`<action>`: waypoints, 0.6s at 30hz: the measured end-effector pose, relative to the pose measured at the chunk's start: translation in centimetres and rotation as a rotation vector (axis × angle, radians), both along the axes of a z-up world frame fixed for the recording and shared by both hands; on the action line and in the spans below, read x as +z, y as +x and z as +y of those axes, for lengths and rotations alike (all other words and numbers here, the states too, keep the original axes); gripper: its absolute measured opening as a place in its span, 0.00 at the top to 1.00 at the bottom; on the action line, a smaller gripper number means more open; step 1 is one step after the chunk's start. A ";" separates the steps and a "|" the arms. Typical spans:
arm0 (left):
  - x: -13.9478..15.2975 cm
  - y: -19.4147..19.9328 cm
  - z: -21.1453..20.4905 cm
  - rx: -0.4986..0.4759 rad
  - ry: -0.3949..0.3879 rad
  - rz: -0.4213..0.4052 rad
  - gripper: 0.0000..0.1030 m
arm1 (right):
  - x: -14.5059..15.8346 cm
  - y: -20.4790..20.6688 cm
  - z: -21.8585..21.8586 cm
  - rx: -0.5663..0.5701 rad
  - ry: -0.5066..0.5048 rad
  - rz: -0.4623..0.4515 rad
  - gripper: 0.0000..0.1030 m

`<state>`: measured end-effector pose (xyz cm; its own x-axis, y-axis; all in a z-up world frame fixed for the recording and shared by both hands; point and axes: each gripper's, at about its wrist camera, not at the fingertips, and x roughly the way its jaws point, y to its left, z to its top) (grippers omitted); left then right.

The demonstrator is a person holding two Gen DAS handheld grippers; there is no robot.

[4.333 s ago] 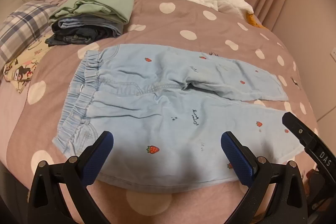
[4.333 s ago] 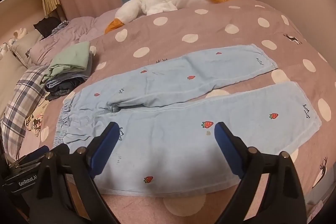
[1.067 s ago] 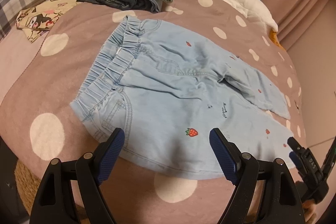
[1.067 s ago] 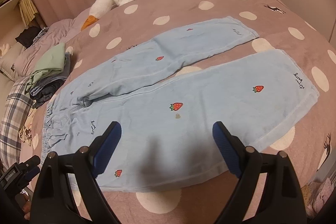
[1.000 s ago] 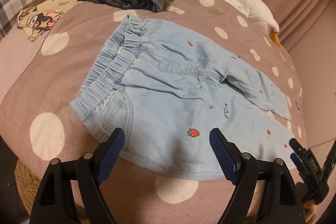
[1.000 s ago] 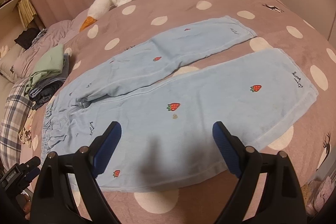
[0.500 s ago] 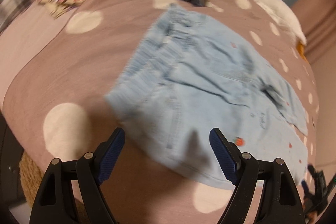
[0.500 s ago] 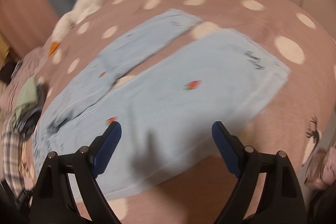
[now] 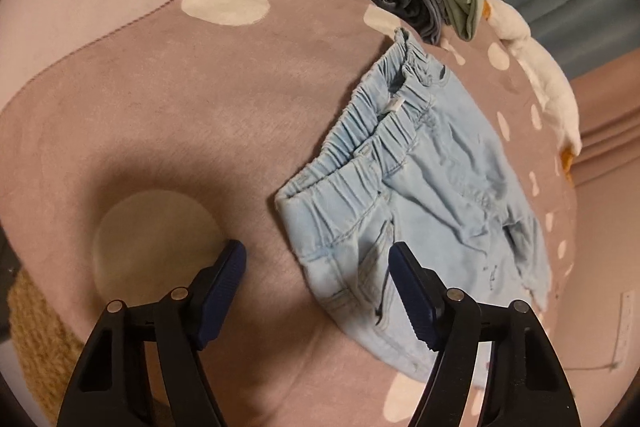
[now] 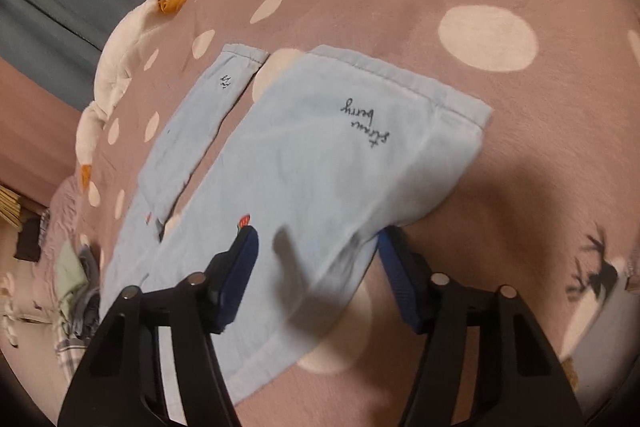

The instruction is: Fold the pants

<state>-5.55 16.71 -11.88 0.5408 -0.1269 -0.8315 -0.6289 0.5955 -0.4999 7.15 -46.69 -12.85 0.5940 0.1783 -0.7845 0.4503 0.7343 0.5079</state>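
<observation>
Denim pants [image 9: 416, 195] lay flat on the blanket [image 9: 168, 107], legs still apart; both grippers had swung outward and dropped low. The left gripper [image 9: 318, 267] gaped wide and empty, the waistband corner just ahead between its jaws; the right gripper [image 10: 316, 255], equally wide and empty, straddled the near leg's edge by the hem [image 10: 404, 83]. Likely a grab at both ends, to lay leg on leg.

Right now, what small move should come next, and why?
Probably lower both and close: the left gripper hangs open at the pants' waistband corner, the right gripper open over the near leg's hem edge. Nothing is gripped yet, and the pants lie unfolded.
</observation>
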 end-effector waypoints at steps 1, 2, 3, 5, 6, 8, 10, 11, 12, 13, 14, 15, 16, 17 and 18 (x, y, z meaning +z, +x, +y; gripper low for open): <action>-0.1 0.2 0.0 0.010 -0.004 -0.004 0.33 | -0.2 0.3 -0.1 -0.005 0.010 -0.003 0.48; -0.1 0.7 0.1 0.019 -0.013 -0.016 0.36 | -0.3 0.6 -0.2 -0.007 0.015 -0.010 0.56; -0.2 1.1 0.0 0.020 -0.042 -0.042 0.40 | -0.4 0.9 -0.3 -0.003 0.018 -0.017 0.60; -0.8 2.2 -0.1 0.042 -0.119 -0.076 0.40 | -0.8 1.5 -0.4 -0.001 0.045 -0.027 0.74; -0.9 2.5 -0.2 0.057 -0.124 -0.080 0.41 | -1.1 1.7 -0.6 -0.002 0.069 -0.036 0.75; -0.9 3.0 -0.5 0.056 -0.152 -0.109 0.61 | -1.4 2.1 -0.6 0.002 0.093 -0.045 0.82; -2.0 3.6 -0.7 0.044 -0.307 -0.160 0.77 | -1.2 2.1 -0.6 0.006 0.084 -0.048 0.87; -2.7 3.7 -0.7 0.057 -0.392 -0.203 0.78 | -1.1 2.1 -0.6 0.009 0.080 -0.050 0.90; -2.8 3.6 -0.6 0.082 -0.392 -0.217 0.81 | -0.9 2.1 -0.5 0.013 0.074 -0.056 0.91; -2.4 3.3 -0.5 0.108 -0.346 -0.215 0.82 | -0.7 2.0 -0.5 0.014 0.068 -0.064 0.92; -1.4 2.7 -0.4 0.131 -0.268 -0.217 0.84 | -0.3 1.8 -0.5 0.014 0.063 -0.076 0.93; -0.6 2.2 -0.4 0.134 -0.240 -0.245 0.84 | 0.3 1.5 -0.5 0.019 0.056 -0.089 0.93; 0.4 1.6 -0.3 0.133 -0.220 -0.284 0.84 | 0.9 1.3 -0.5 0.025 0.045 -0.098 0.93; 1.6 0.9 -0.3 0.135 -0.186 -0.291 0.84 | 1.6 1.0 -0.4 0.032 0.034 -0.112 0.94; 2.4 0.4 -0.4 0.134 -0.164 -0.293 0.84 | 2.4 0.7 -0.3 0.045 0.031 -0.131 0.94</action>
